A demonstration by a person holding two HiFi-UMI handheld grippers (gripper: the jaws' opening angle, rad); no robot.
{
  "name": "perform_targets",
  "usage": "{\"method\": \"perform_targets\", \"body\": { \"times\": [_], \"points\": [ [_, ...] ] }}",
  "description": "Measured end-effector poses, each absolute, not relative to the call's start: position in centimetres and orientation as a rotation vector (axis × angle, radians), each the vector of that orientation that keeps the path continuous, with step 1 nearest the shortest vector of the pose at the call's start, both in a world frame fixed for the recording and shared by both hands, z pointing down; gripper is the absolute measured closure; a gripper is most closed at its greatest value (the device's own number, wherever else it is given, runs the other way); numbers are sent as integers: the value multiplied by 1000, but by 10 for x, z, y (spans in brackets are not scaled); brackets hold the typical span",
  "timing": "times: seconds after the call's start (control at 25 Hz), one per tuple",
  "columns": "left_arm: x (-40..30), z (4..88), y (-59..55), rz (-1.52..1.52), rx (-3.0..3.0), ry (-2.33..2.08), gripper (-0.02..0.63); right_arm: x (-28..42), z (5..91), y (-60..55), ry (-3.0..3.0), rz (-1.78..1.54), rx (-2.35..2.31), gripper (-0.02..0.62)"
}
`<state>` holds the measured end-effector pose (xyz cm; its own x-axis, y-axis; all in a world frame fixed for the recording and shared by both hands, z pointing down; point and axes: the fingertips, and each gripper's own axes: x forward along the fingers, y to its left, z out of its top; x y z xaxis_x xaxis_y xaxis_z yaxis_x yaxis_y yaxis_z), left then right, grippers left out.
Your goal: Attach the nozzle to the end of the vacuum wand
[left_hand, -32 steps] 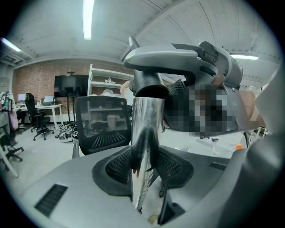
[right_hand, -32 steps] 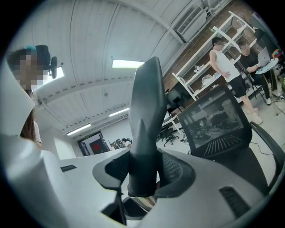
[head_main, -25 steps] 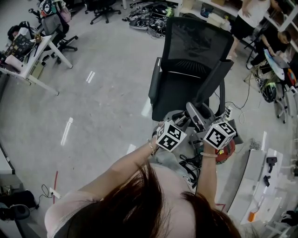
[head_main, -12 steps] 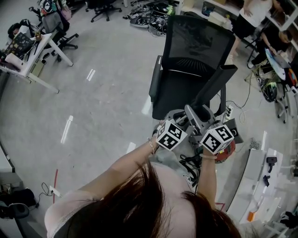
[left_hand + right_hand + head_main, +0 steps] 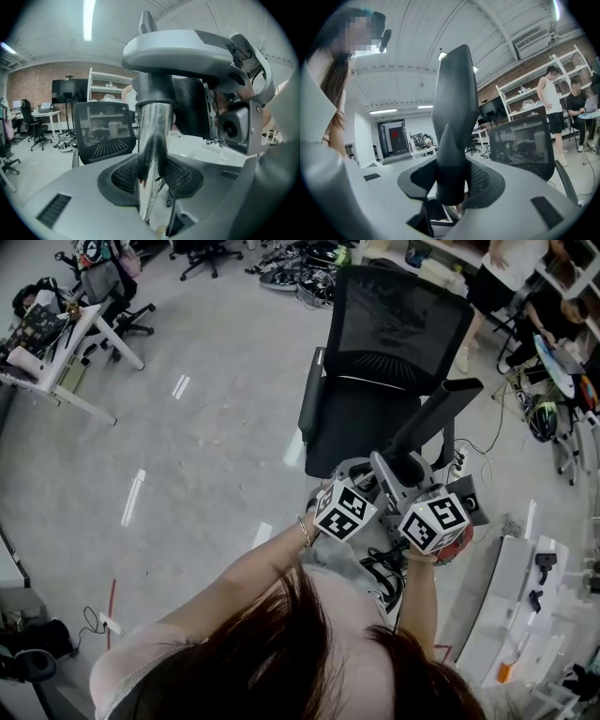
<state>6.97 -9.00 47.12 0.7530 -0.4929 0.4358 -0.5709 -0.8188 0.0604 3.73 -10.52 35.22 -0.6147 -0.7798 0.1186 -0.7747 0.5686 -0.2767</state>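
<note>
My left gripper (image 5: 152, 174) is shut on the shiny metal vacuum wand (image 5: 153, 140), which stands upright between its mesh pads under a grey fitting (image 5: 187, 51). The black tapered nozzle (image 5: 452, 112) is clamped in my right gripper (image 5: 452, 183). In the head view both grippers, left gripper (image 5: 364, 482) and right gripper (image 5: 417, 486), sit close together in front of me. The nozzle (image 5: 436, 416) slants up to the right from them, beside the grey wand end (image 5: 389, 479). Whether nozzle and wand touch is hidden.
A black mesh office chair (image 5: 394, 334) stands just beyond the grippers. Cables and a red object (image 5: 457, 545) lie on the floor below them. A white bench (image 5: 506, 606) is at the right, a desk (image 5: 56, 348) far left, and people (image 5: 506, 273) at the shelves.
The nozzle has swung, its tip moving right and lower in the head view as the right gripper rolled. The left gripper and wand stayed put.
</note>
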Motion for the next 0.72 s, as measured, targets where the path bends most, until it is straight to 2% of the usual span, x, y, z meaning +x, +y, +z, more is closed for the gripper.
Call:
{"method": "perform_targets", "body": {
  "times": [0.72],
  "points": [
    [66,472,-90,591,2783,-862,453,38,354,-104,2636,-387,-1630,414]
  ]
}}
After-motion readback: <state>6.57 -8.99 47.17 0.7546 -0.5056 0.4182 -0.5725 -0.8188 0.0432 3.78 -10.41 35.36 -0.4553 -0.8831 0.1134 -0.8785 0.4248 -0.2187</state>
